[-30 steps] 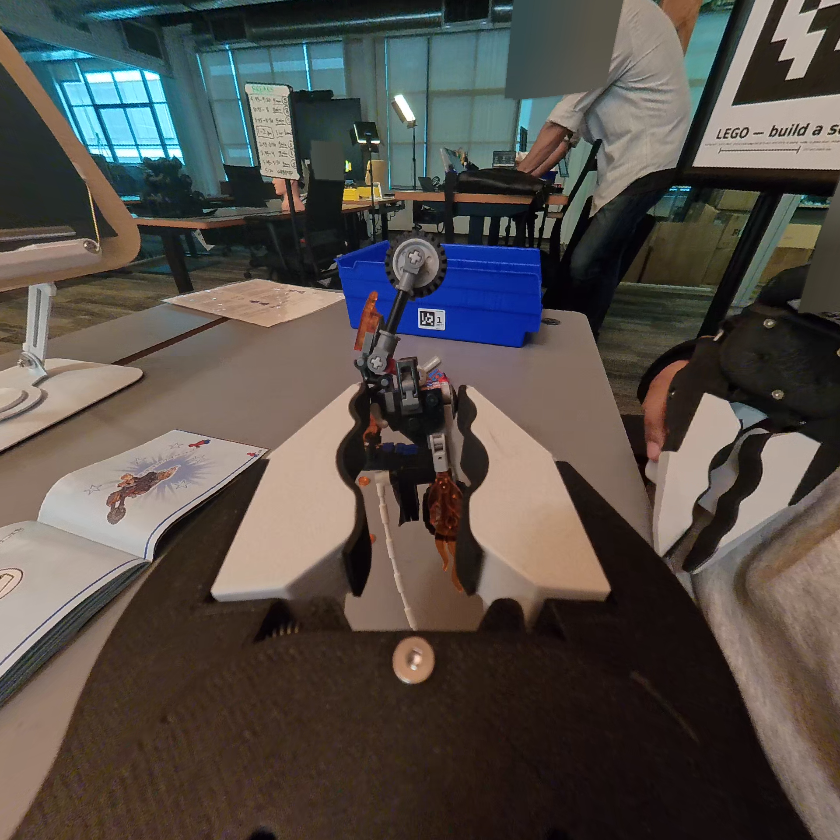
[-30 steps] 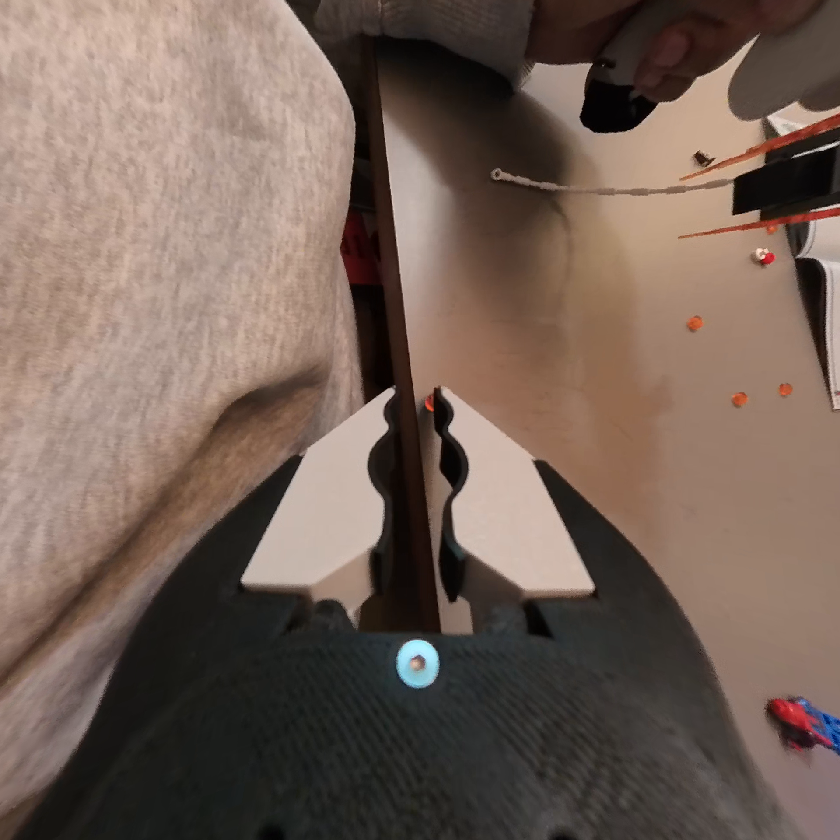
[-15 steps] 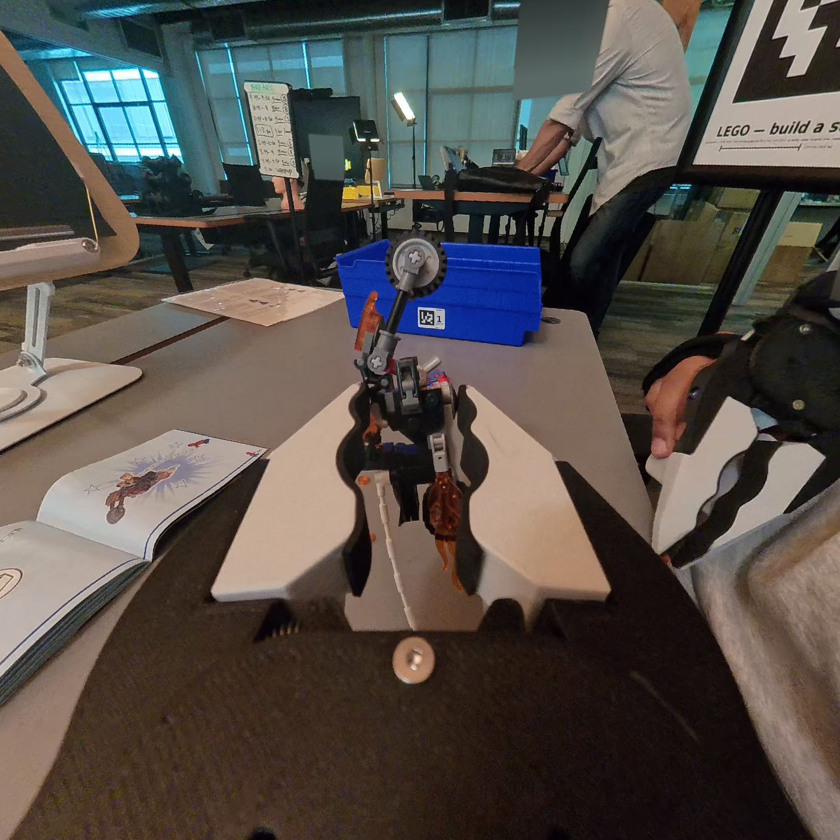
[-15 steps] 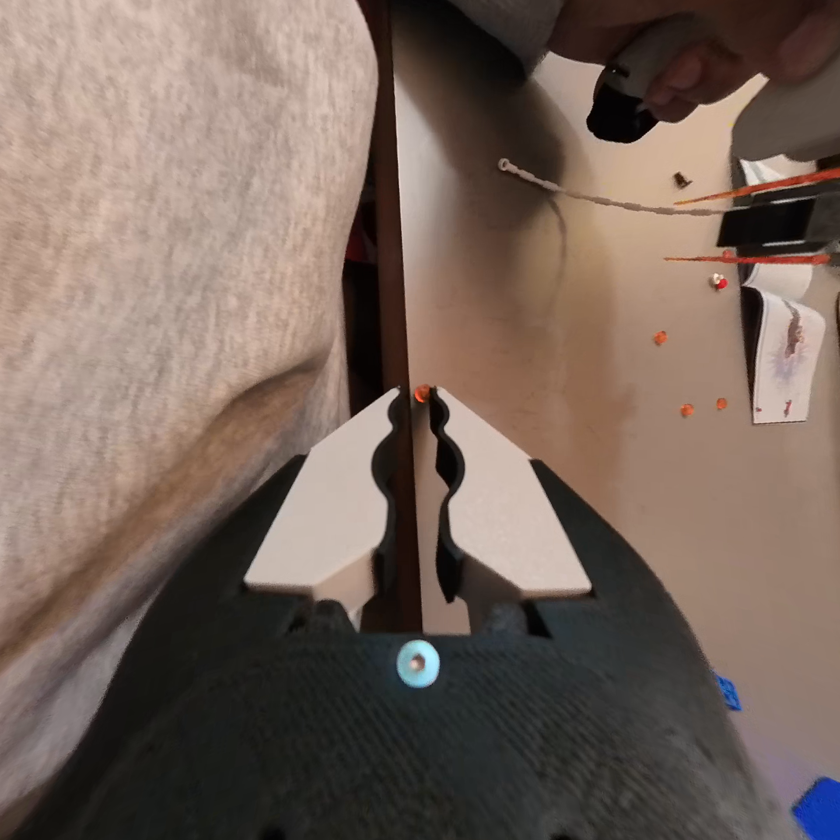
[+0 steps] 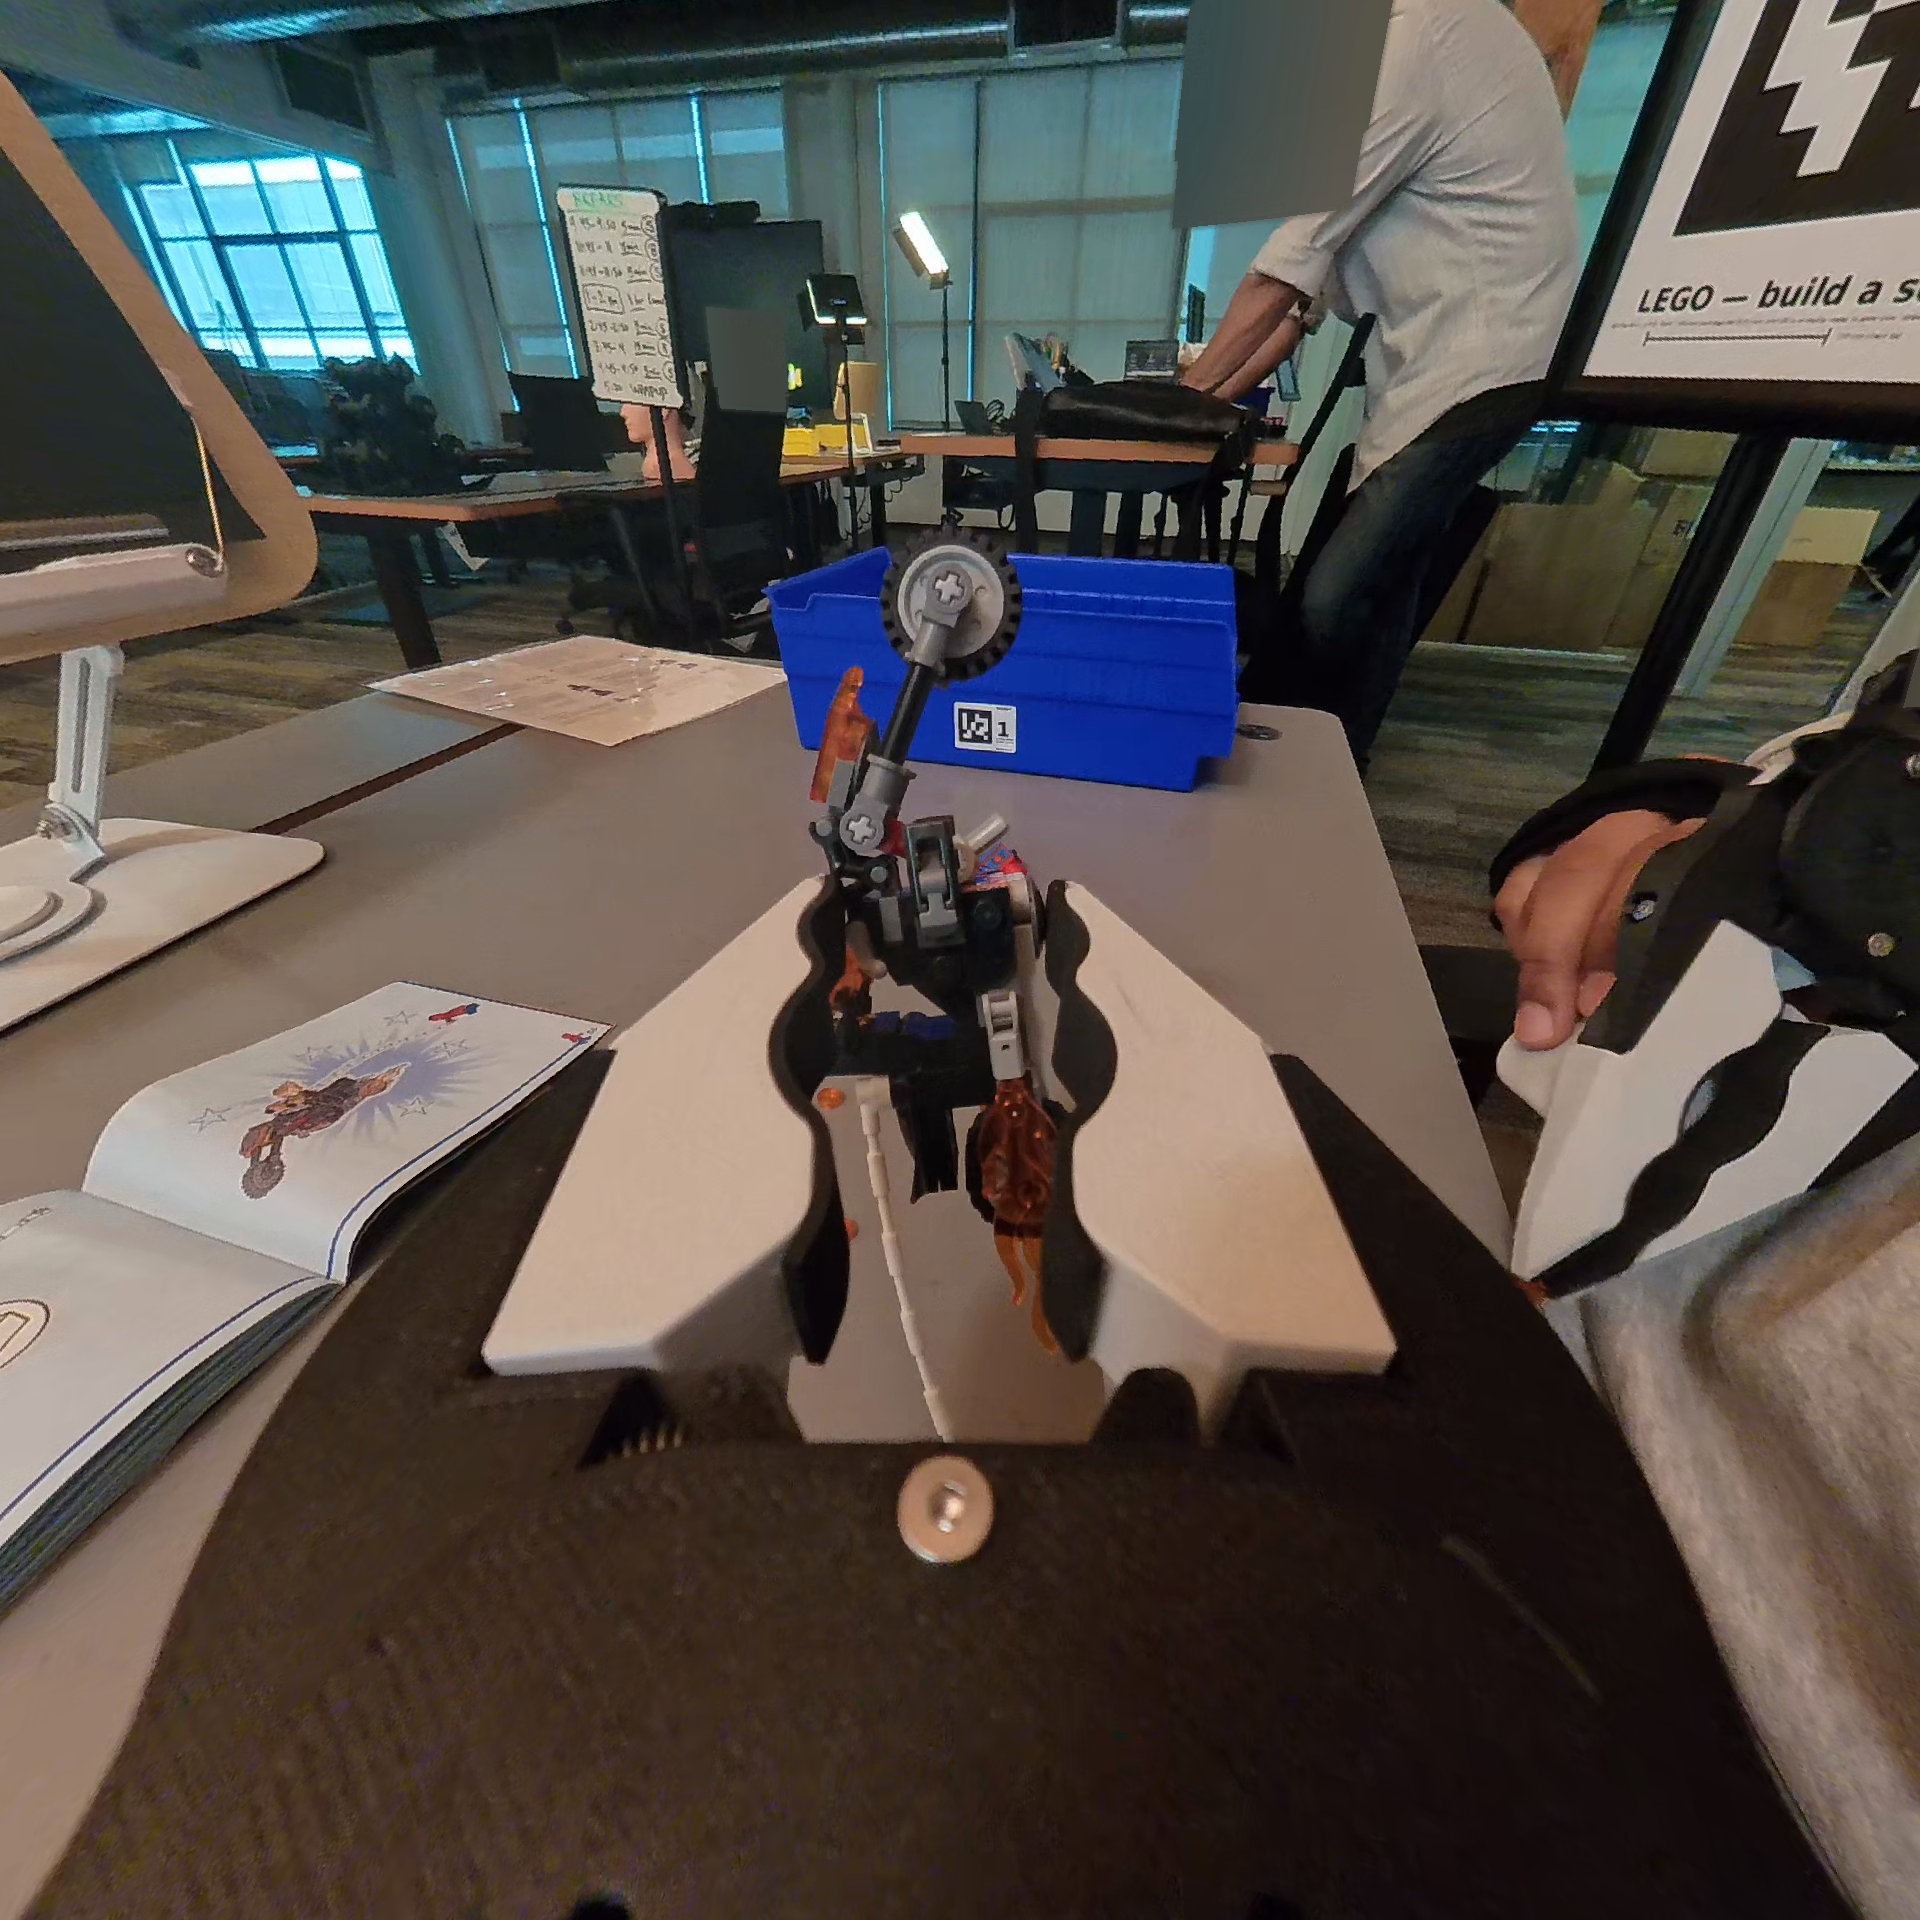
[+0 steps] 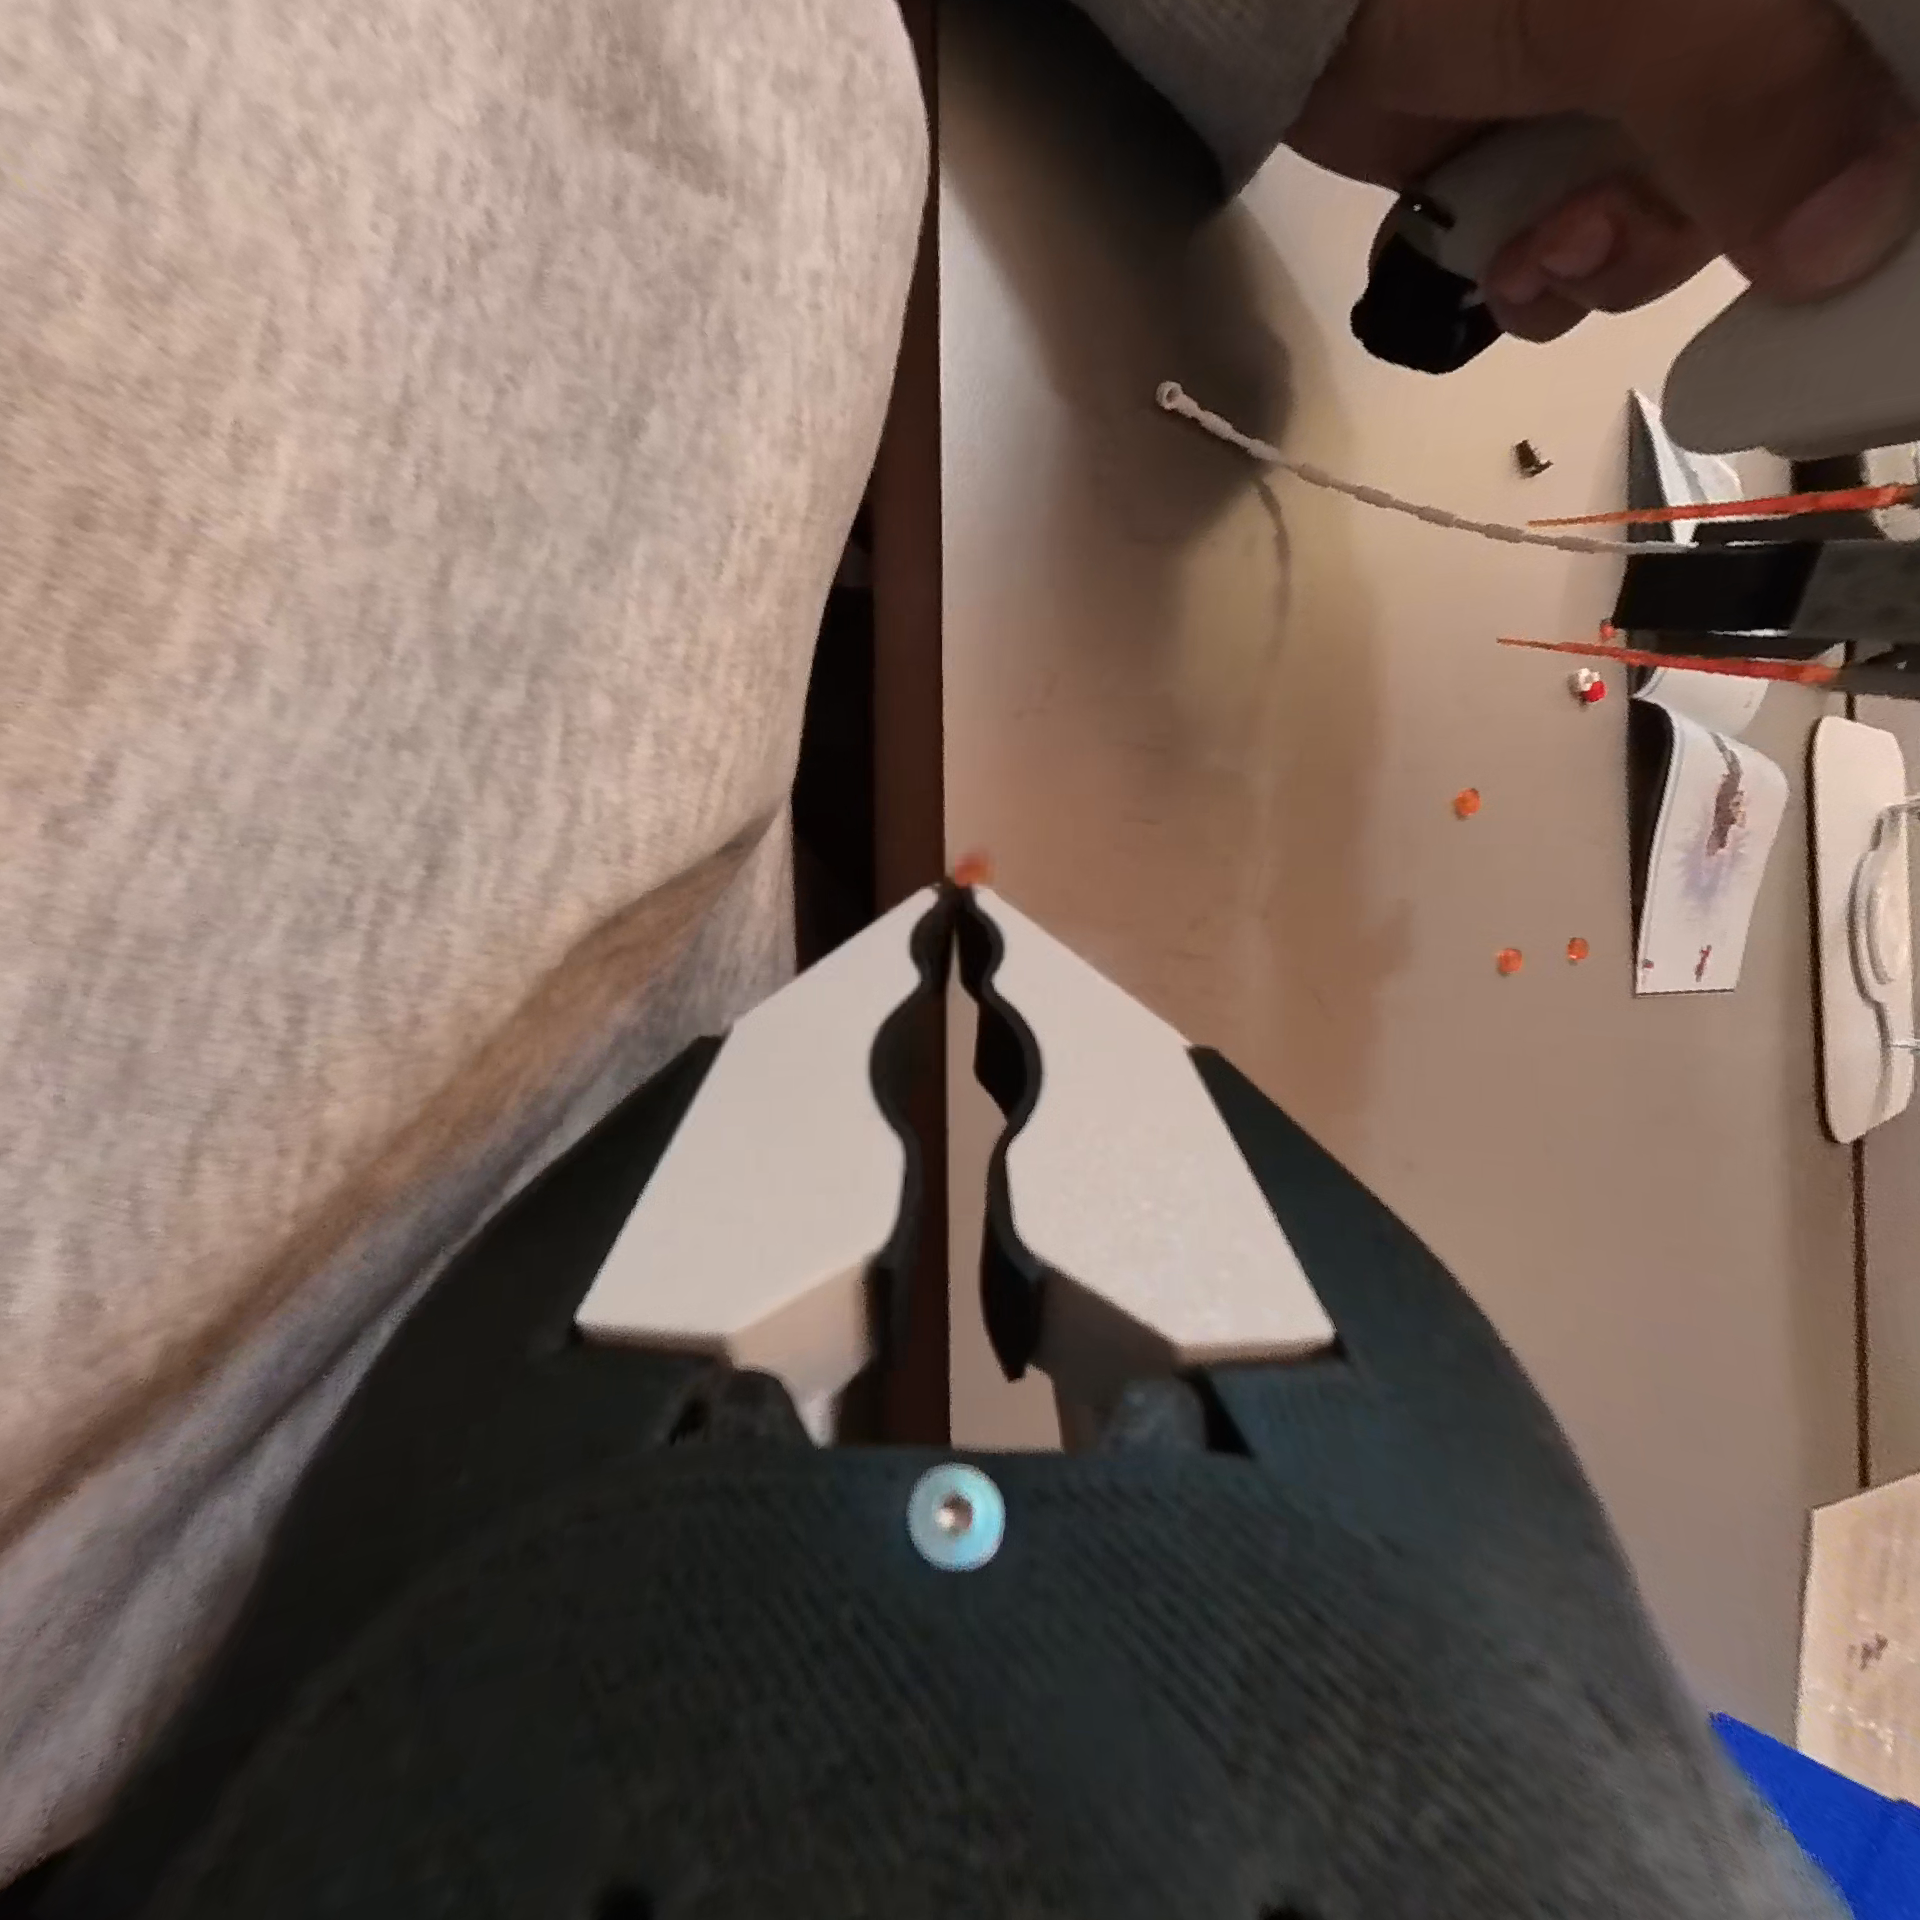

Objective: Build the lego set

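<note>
2 grippers: our left gripper (image 5: 935,904) clamps the lego model (image 5: 928,940) above the grey table (image 5: 582,883); our right gripper (image 6: 954,894) pinches an orange stud (image 6: 970,869) at the table edge. Nearby lie a booklet (image 5: 312,1122), a blue bin (image 5: 1101,665) and a white chain (image 6: 1351,488).

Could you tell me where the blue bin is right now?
In the left wrist view, the blue bin sits at the table's far edge, directly behind the lego model.

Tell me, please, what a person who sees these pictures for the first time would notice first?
Most striking is the dark grey and black lego model with a toothed wheel on a raised rod, clamped between the left gripper's white fingers above the grey table. Behind it stands a blue plastic bin. In the right wrist view, the right gripper pinches a tiny orange round stud at the table's near edge.
</note>
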A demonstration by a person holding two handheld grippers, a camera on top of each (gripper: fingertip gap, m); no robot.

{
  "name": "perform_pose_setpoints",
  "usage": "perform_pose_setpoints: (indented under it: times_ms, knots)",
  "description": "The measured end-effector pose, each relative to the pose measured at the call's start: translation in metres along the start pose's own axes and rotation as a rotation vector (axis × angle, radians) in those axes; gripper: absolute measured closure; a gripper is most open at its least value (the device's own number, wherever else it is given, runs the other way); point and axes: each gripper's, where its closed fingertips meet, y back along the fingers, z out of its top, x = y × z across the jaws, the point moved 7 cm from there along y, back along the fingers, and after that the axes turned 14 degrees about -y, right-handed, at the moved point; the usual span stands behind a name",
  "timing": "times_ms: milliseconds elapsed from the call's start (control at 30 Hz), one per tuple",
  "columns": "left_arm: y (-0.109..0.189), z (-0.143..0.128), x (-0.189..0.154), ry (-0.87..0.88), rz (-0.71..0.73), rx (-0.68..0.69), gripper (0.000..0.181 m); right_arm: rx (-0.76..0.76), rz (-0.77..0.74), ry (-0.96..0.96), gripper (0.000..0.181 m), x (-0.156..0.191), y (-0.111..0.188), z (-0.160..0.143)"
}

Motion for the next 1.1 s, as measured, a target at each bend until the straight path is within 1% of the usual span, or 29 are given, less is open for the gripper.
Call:
perform_pose_setpoints:
  times_ms: [133,300,400,500,633,733,833,933,1033,1100]
  knots:
    - [0.000,0.000,0.000,0.001,-0.001,0.000,0.146,-0.002,-0.006,-0.007,0.181,-0.001,0.000,0.000]
    - [0.000,0.000,0.000,0.002,0.000,-0.001,0.146,-0.013,0.001,-0.072,0.181,-0.006,0.000,-0.002]
    - [0.002,0.001,0.003,0.025,0.001,-0.024,0.145,-0.041,0.006,-0.108,0.181,-0.009,0.002,0.000]
    - [0.008,0.003,0.009,0.075,0.012,-0.074,0.145,-0.073,0.015,-0.142,0.181,-0.011,0.004,0.004]
    - [0.022,0.007,0.022,0.167,0.034,-0.177,0.146,-0.105,0.017,-0.173,0.181,-0.014,0.005,0.006]
    - [0.028,0.007,0.031,0.239,0.050,-0.234,0.146,-0.166,0.015,-0.185,0.181,-0.017,0.002,0.018]
    - [0.031,0.007,0.034,0.244,0.058,-0.242,0.146,-0.257,0.049,-0.213,0.172,-0.019,-0.012,0.044]
    - [0.039,0.007,0.040,0.215,0.092,-0.227,0.146,-0.301,0.165,-0.331,0.165,-0.017,-0.038,0.072]
    - [0.054,0.005,0.049,0.186,0.146,-0.202,0.146,-0.270,0.295,-0.442,0.163,-0.012,-0.065,0.089]
    - [0.062,0.004,0.055,0.179,0.174,-0.193,0.146,-0.193,0.306,-0.458,0.163,-0.011,-0.079,0.092]
